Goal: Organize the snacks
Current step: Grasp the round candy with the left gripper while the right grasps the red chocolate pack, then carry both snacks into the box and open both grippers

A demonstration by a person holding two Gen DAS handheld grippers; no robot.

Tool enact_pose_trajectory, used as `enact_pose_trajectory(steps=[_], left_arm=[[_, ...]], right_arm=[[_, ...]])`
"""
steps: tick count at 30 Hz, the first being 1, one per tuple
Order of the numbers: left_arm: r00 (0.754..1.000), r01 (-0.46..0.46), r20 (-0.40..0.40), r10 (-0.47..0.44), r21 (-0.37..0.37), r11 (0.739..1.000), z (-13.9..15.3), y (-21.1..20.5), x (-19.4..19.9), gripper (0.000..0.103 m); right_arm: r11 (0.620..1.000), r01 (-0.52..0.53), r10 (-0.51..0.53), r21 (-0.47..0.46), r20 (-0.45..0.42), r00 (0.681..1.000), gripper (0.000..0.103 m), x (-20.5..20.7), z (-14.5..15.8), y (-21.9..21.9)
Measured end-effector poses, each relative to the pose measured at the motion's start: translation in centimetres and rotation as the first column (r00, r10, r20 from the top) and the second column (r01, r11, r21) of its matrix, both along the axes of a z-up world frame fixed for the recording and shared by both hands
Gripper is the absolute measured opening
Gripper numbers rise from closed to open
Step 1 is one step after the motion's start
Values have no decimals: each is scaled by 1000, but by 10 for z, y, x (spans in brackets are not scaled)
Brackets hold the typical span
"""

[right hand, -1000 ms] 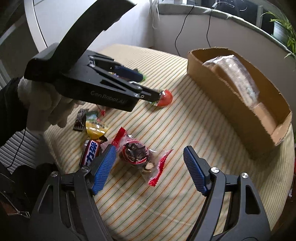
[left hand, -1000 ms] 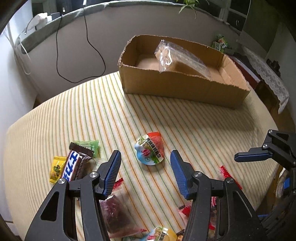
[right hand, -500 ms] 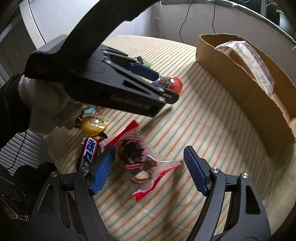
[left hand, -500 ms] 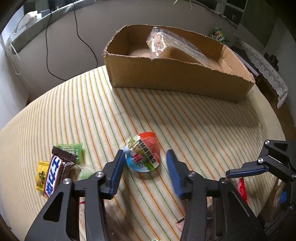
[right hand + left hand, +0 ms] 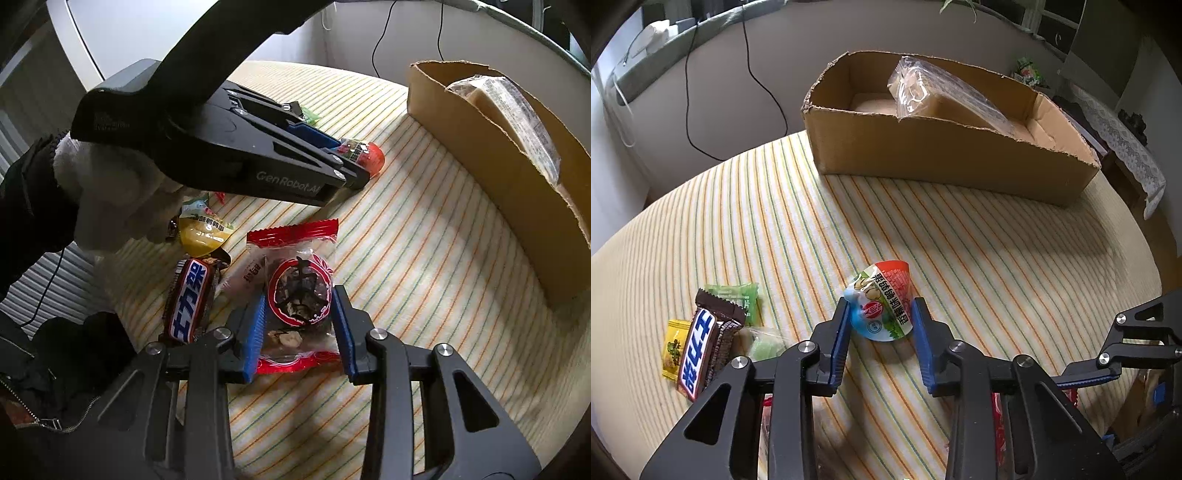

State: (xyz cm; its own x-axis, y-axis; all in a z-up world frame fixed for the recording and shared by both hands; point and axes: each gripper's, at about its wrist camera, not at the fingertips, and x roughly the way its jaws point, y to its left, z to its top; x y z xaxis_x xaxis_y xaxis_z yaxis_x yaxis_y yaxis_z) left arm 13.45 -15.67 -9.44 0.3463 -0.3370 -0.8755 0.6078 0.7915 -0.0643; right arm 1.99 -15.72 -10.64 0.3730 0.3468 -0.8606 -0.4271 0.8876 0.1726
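Snacks: red-capped jelly cup (image 5: 881, 302) clamped in left claw (image 5: 881, 332), red-edged packet (image 5: 297, 295) in right claw (image 5: 298, 332).

You are working in a home living room. Ahead of your grippers a round table (image 5: 746, 221) wears a striped cloth, with a torn cardboard box (image 5: 942, 155) at its far edge. Beyond it runs a grey sofa back (image 5: 713, 48) with a trailing black cable (image 5: 690, 110), a houseplant (image 5: 956, 5), and, far right, a lace-covered side table (image 5: 1123, 144).
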Motion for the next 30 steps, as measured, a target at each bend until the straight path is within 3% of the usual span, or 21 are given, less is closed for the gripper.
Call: enact_pose_trajectory(steps=[14,30], left_arm=[[999,-14,46,17,-62,998,36,4,5,30],[994,-12,101,28,-151,988,80,-19,48,30]], right_arm=[[997,81,-82,16,88,993,35,-10,38,-24],[973,227,-228,25,207,952,35,23,87,-92]])
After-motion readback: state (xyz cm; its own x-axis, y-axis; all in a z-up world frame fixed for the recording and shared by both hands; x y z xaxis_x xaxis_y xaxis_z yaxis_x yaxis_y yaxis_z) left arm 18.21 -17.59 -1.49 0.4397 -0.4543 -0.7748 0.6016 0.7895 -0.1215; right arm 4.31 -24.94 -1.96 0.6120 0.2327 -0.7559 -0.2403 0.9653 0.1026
